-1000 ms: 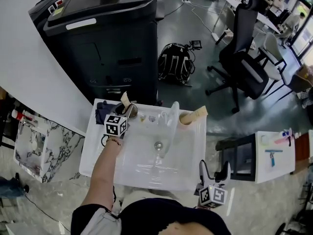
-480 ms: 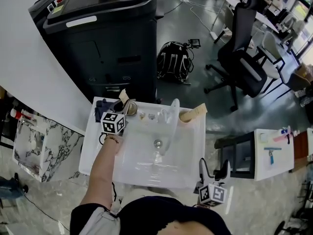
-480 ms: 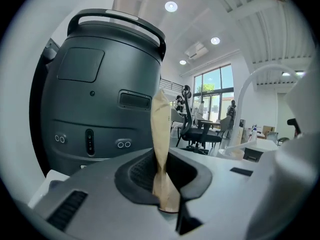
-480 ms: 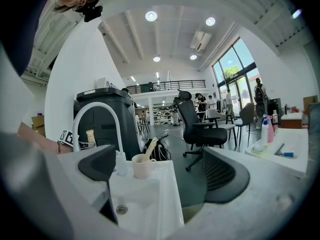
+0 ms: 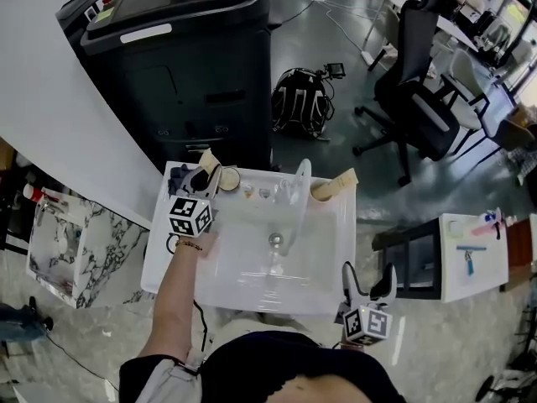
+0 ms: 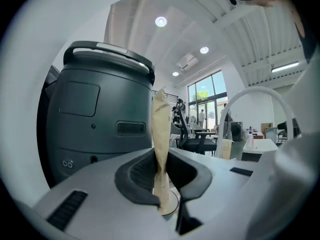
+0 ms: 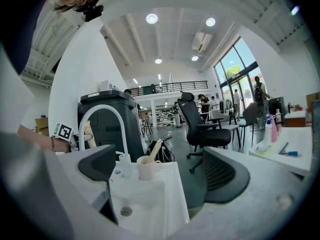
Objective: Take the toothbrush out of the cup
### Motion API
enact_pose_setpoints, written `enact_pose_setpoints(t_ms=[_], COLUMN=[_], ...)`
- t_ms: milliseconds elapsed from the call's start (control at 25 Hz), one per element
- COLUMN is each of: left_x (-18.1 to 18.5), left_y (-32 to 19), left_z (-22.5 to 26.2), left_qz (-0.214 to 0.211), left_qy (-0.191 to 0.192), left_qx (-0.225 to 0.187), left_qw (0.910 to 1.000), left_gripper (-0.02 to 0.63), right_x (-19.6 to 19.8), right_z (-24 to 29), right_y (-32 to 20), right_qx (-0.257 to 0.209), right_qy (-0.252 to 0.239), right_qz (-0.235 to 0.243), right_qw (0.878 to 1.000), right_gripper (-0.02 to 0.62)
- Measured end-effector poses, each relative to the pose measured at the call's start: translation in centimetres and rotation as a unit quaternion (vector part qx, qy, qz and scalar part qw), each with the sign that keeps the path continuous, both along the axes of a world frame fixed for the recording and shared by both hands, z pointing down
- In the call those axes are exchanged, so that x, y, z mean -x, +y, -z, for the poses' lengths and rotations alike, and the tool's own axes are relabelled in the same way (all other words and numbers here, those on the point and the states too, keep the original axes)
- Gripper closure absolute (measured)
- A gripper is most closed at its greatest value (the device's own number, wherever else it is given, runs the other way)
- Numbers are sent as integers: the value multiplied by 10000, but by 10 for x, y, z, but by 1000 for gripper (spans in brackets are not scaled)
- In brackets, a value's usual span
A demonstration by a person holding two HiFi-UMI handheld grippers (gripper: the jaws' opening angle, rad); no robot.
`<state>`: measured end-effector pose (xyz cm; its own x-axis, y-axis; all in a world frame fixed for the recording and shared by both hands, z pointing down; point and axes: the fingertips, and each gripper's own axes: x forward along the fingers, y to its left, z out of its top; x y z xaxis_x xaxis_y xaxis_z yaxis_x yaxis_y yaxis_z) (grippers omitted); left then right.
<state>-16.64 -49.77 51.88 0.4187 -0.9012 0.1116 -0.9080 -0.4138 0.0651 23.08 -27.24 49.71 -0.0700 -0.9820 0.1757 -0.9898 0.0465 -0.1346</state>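
A toothbrush in beige wrapping (image 5: pixel 206 161) stands upright in my left gripper (image 5: pixel 202 183), whose jaws are shut on its lower part. In the left gripper view the toothbrush (image 6: pixel 160 129) rises between the pads of the left gripper (image 6: pixel 163 181), with the cream rim of the cup (image 6: pixel 173 204) just below its tip. The cup (image 5: pixel 227 177) sits at the sink's back left, beside the gripper. A second cup (image 7: pixel 146 167) with its own toothbrush (image 7: pixel 156 148) stands at the back right. My right gripper (image 5: pixel 367 279) hangs open and empty by the sink's front right corner.
A white sink (image 5: pixel 168 259) with a curved faucet (image 5: pixel 298 198) fills the middle. A big black machine (image 5: pixel 185 65) stands right behind it. A dark cloth (image 5: pixel 176 179) lies at the back left corner. A backpack (image 5: pixel 300 107), an office chair (image 5: pixel 419 82) and a small white table (image 5: pixel 470 259) are nearby.
My left gripper has risen with the toothbrush in its jaws, and the cup's rim now shows beside it. The right gripper has stayed where it was.
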Motion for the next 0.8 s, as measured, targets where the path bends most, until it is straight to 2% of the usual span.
enact_pose_setpoints(t_ms=[200, 560, 800], left_x=[-12, -23, -21], left_y=[32, 102, 155], left_z=[29, 92, 106], left_qz=[-108, -29, 323], left_qy=[-198, 86, 203], left_qx=[-362, -974, -1020], left_qw=[9991, 9952, 9941], left_gripper=[565, 565, 565], right_x=[4, 6, 8], right_z=[2, 5, 7], right_y=[4, 9, 8], right_qx=[-105, -196, -263], right_qy=[-62, -44, -17], right_qz=[65, 214, 365], right_qw=[9999, 9996, 9990], right_gripper=[61, 61, 61])
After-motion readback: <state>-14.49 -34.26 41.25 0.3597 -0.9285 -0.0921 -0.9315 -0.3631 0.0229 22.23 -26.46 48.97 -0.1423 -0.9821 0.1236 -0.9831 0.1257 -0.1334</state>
